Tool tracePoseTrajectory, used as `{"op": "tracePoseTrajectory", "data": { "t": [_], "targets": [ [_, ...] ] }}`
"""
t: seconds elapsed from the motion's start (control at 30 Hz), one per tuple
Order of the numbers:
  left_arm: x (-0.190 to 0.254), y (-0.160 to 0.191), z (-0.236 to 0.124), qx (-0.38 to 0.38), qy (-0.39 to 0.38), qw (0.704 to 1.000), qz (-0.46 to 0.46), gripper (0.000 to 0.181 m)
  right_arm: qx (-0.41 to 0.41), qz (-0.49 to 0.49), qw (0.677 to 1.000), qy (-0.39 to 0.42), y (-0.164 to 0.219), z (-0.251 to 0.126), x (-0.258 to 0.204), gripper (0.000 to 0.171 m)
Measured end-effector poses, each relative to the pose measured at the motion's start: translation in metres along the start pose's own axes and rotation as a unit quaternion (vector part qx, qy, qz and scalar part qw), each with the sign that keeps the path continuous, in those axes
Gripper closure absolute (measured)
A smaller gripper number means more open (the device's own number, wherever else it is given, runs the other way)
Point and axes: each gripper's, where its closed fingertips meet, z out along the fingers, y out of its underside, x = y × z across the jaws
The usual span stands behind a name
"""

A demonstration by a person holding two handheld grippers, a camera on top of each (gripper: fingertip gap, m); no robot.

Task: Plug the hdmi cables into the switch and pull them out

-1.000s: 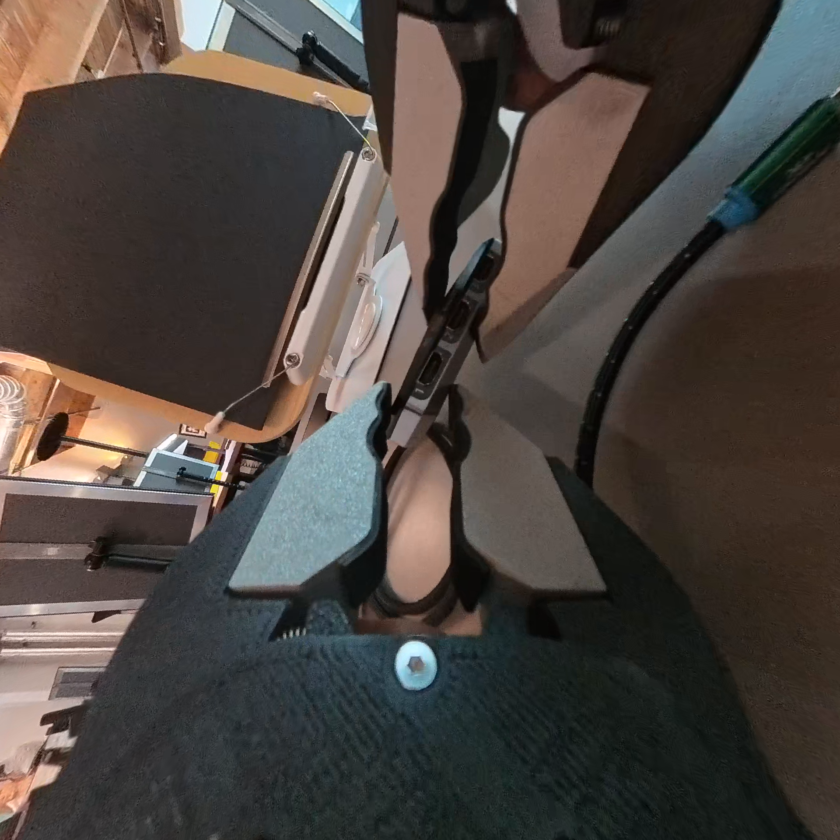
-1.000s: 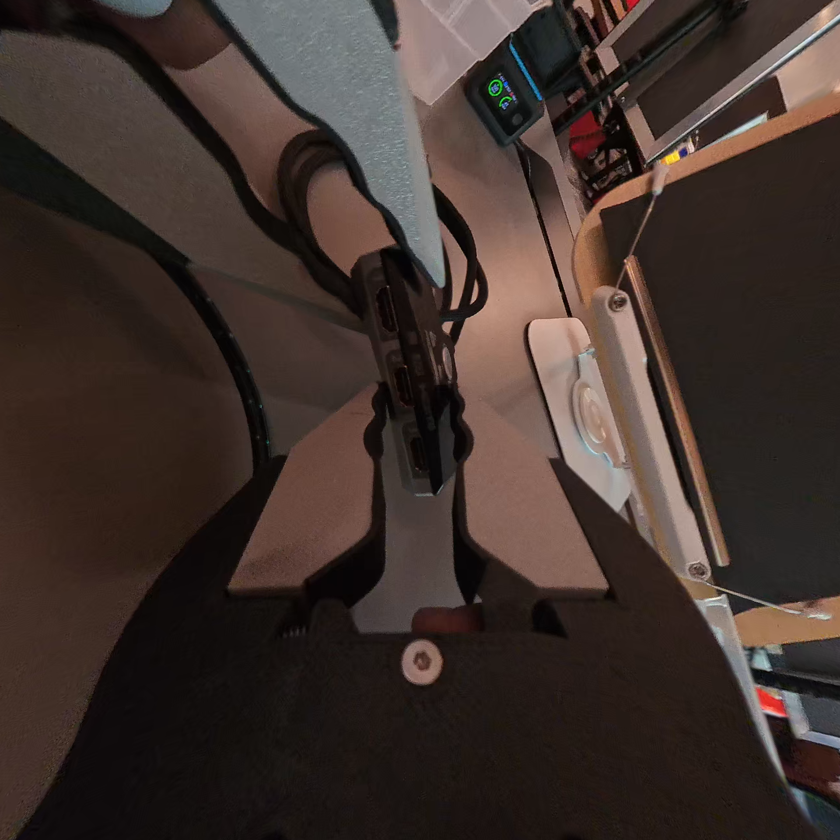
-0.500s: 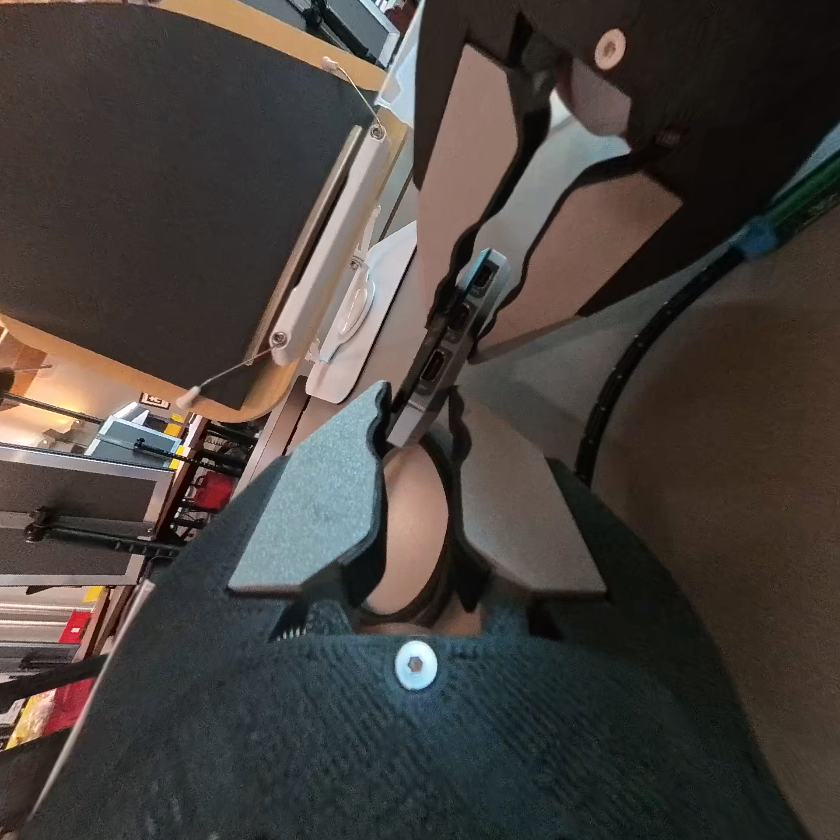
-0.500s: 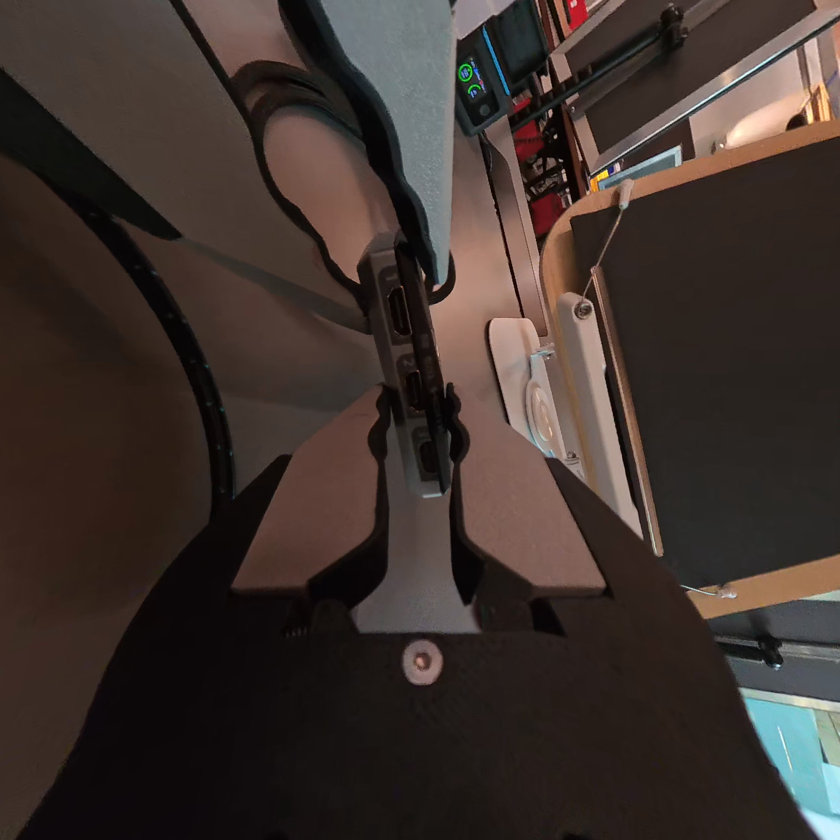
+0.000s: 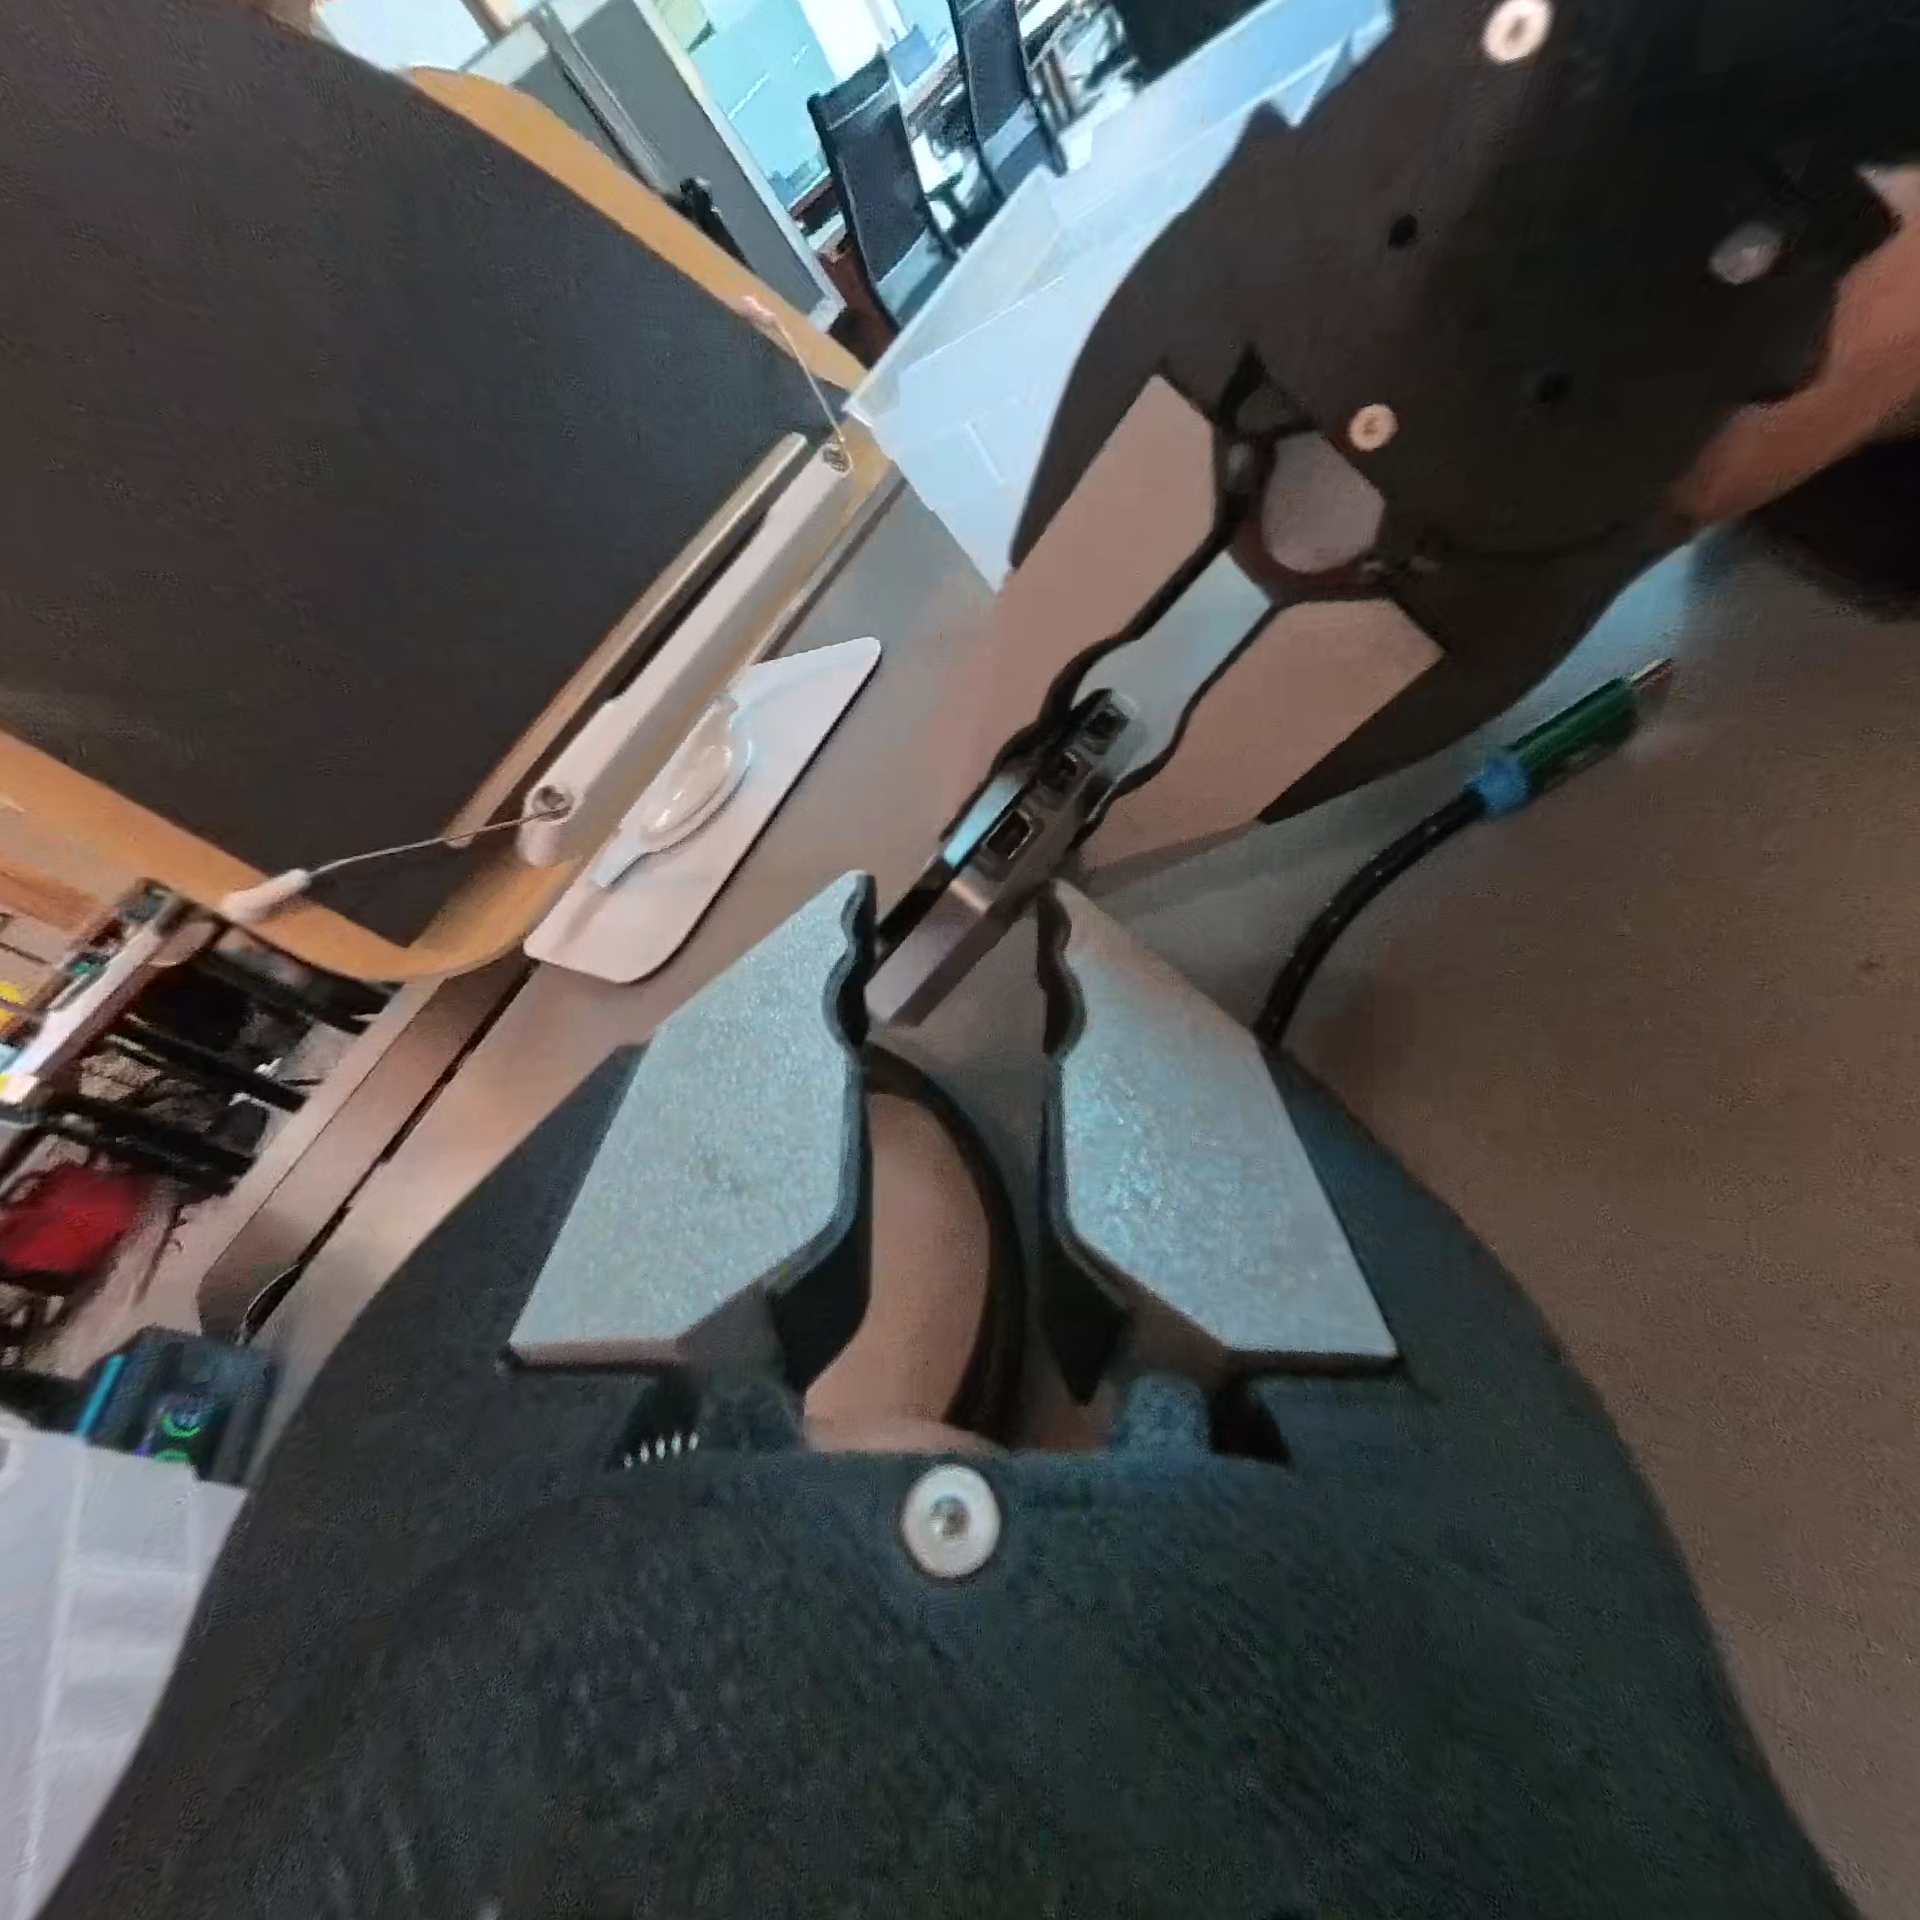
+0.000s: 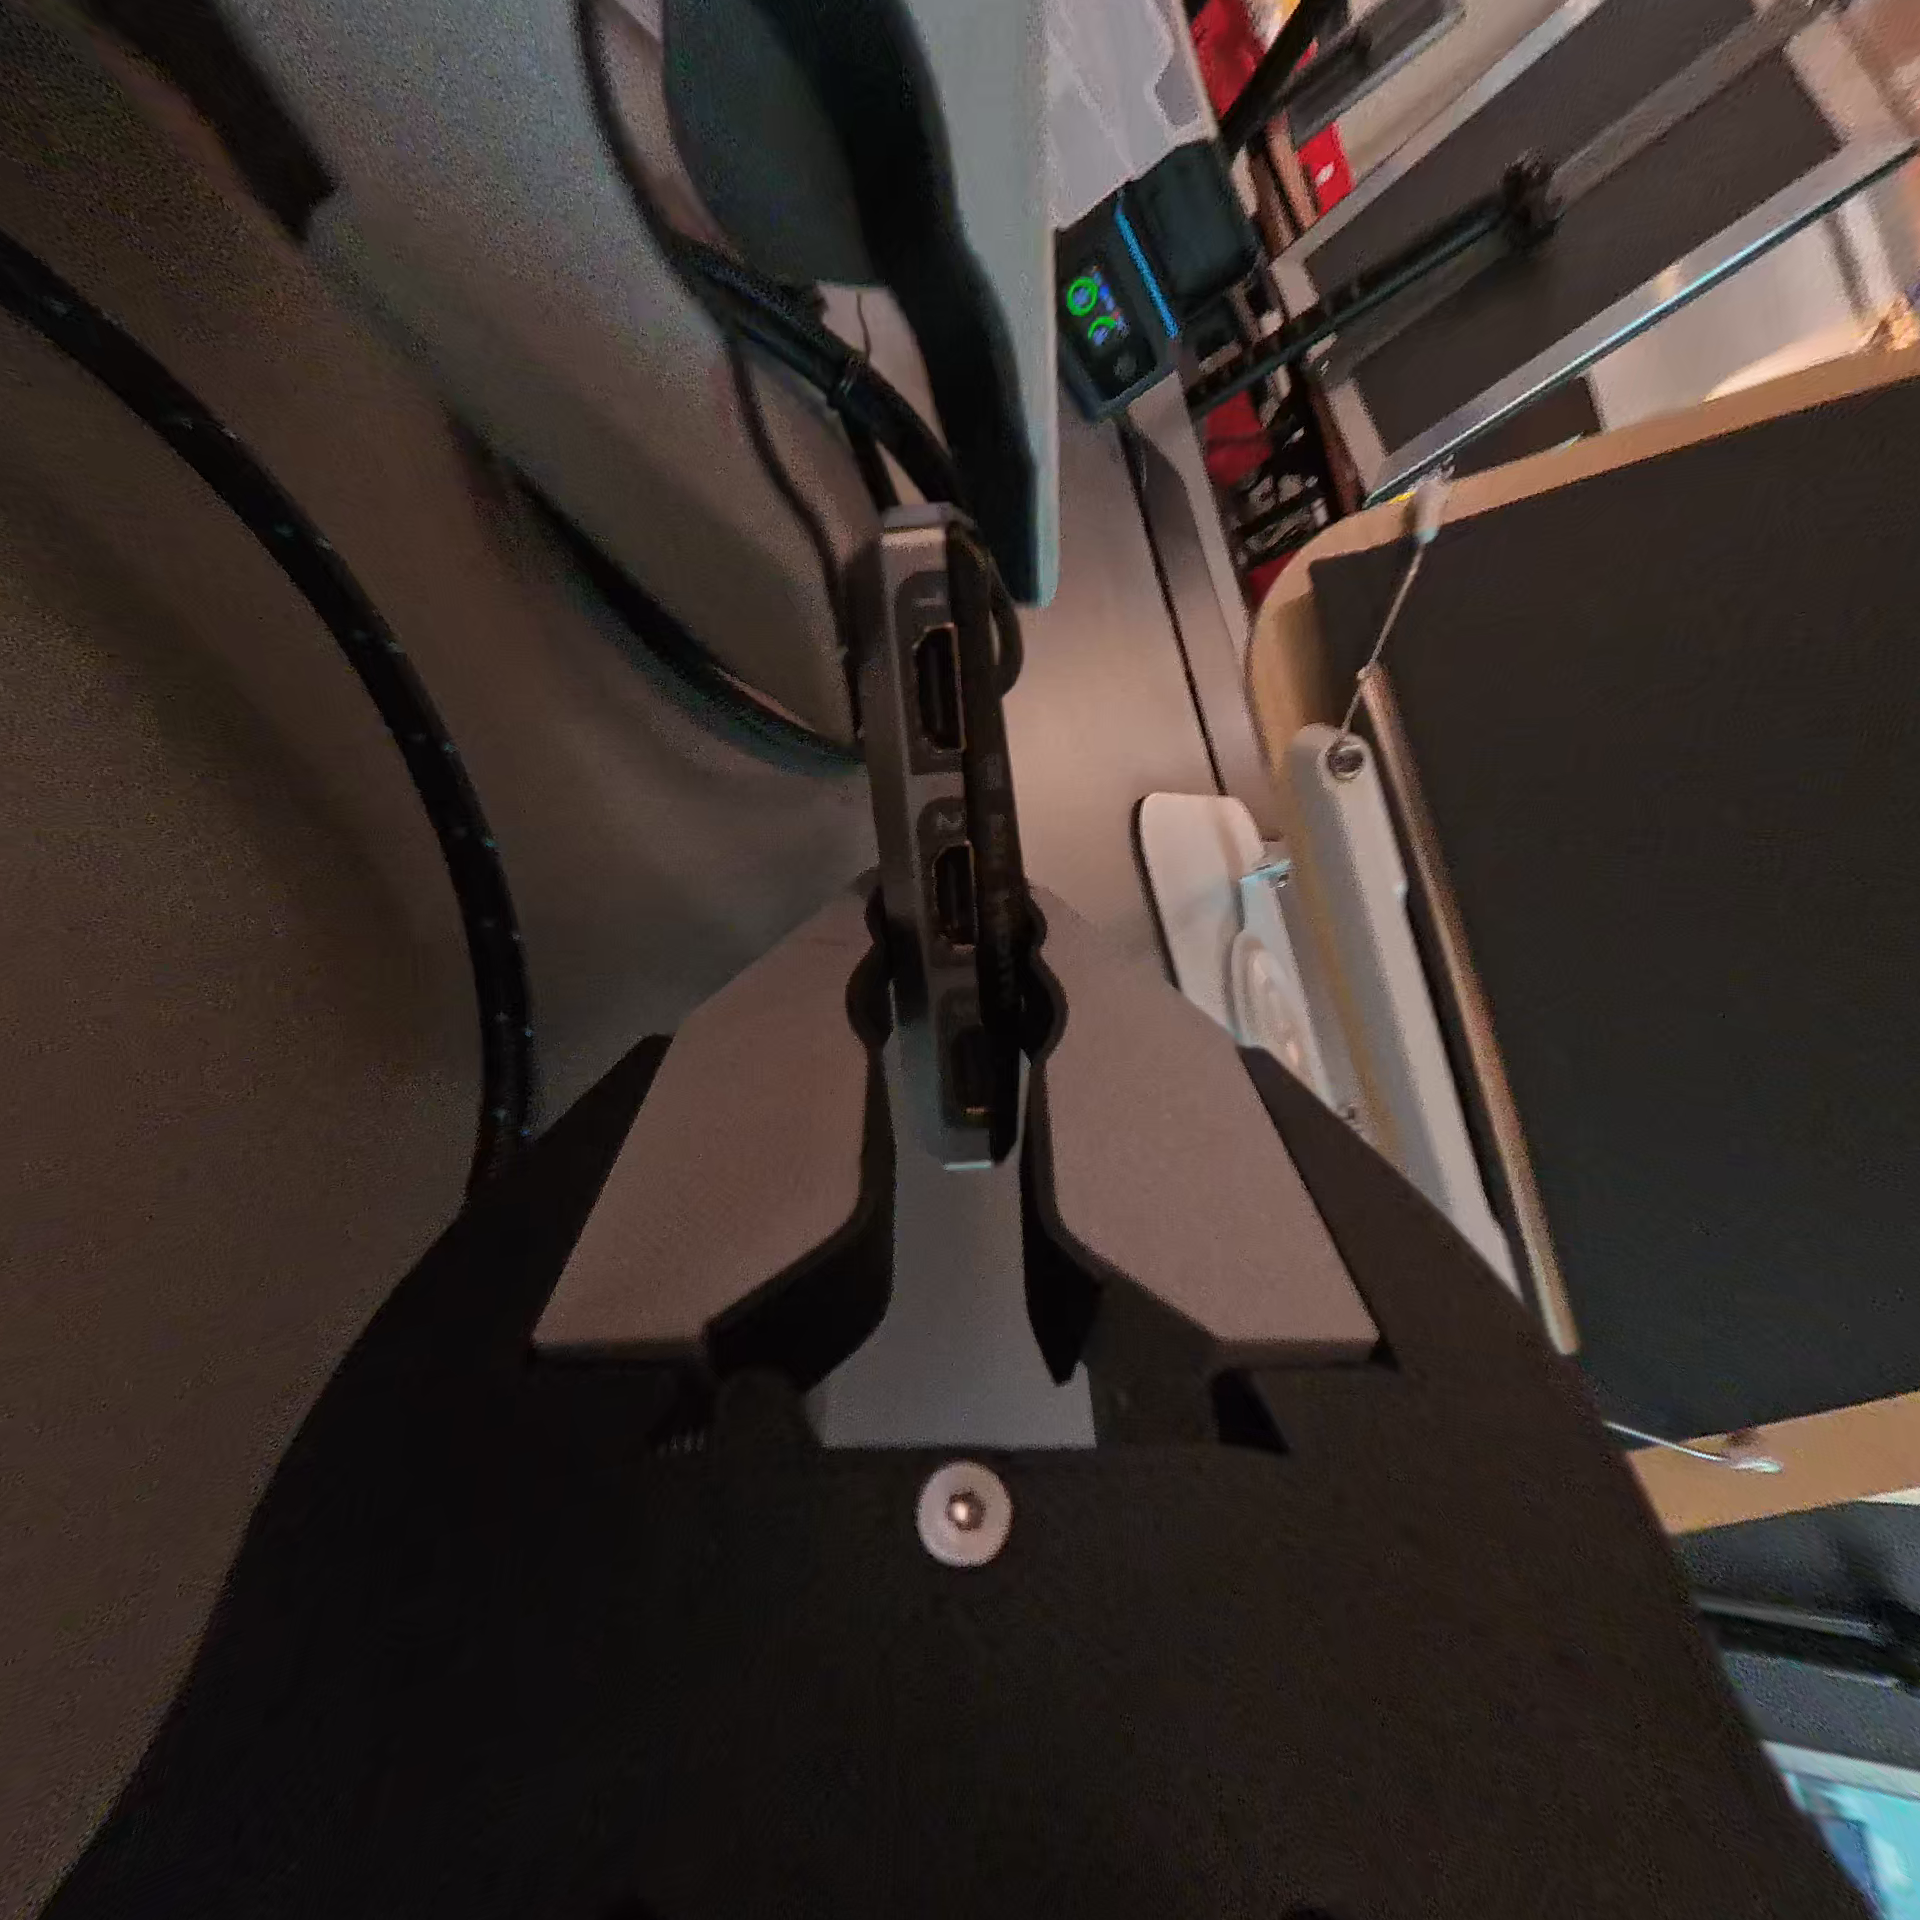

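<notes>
One slim grey HDMI switch (image 6: 940,831), three empty ports showing, pinched endwise by left gripper (image 5: 951,940) and right gripper (image 6: 956,935).

Left gripper (image 5: 954,951) and right gripper (image 5: 1117,717) each clamp the switch (image 5: 1013,852).

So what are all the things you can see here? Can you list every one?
switch: one, grey with a black face, three empty ports in a row, held up between both grippers.
cable with green plug: one, black, blue band behind the plug, lying loose on the table, plugged into nothing.
coiled cable: black, on the table beyond the switch.
table: one, grey-brown.
monitor: one, dark screen, on a white stand.
small lit device: one, black with a blue edge, far table end.
left gripper: black, shut on one end of the switch.
right gripper: black, shut on the other end.
</notes>
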Motion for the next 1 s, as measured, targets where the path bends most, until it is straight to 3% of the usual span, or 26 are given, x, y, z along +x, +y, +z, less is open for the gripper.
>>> {"op": "tracePoseTrajectory", "data": {
  "t": [0.1,0.4,0.53,0.67,0.8,1.0],
  "targets": [
    [-0.019,0.007,-0.008,-0.006,-0.043,0.999,0.011,0.146,0.017,0.002,1.000,0.008,0.000,-0.003,0.007,0.154],
    [-0.020,0.016,-0.014,-0.022,-0.036,0.998,0.038,0.152,0.051,-0.050,0.997,0.021,-0.002,-0.015,0.017,0.153],
    [-0.017,0.010,-0.011,-0.018,-0.072,0.991,0.108,0.150,0.060,-0.090,0.994,0.020,-0.010,-0.018,0.010,0.154],
    [0.004,0.001,-0.005,0.000,-0.061,0.983,0.175,0.142,0.063,-0.128,0.990,0.015,-0.019,-0.018,-0.001,0.153],
    [0.014,-0.002,-0.001,-0.001,-0.070,0.966,0.250,0.157,0.058,-0.150,0.987,0.005,-0.022,-0.018,-0.010,0.153],
    [0.012,0.004,0.004,-0.034,-0.075,0.960,0.267,0.160,0.045,-0.034,0.998,-0.031,-0.015,-0.015,-0.009,0.147]
  ]
}}
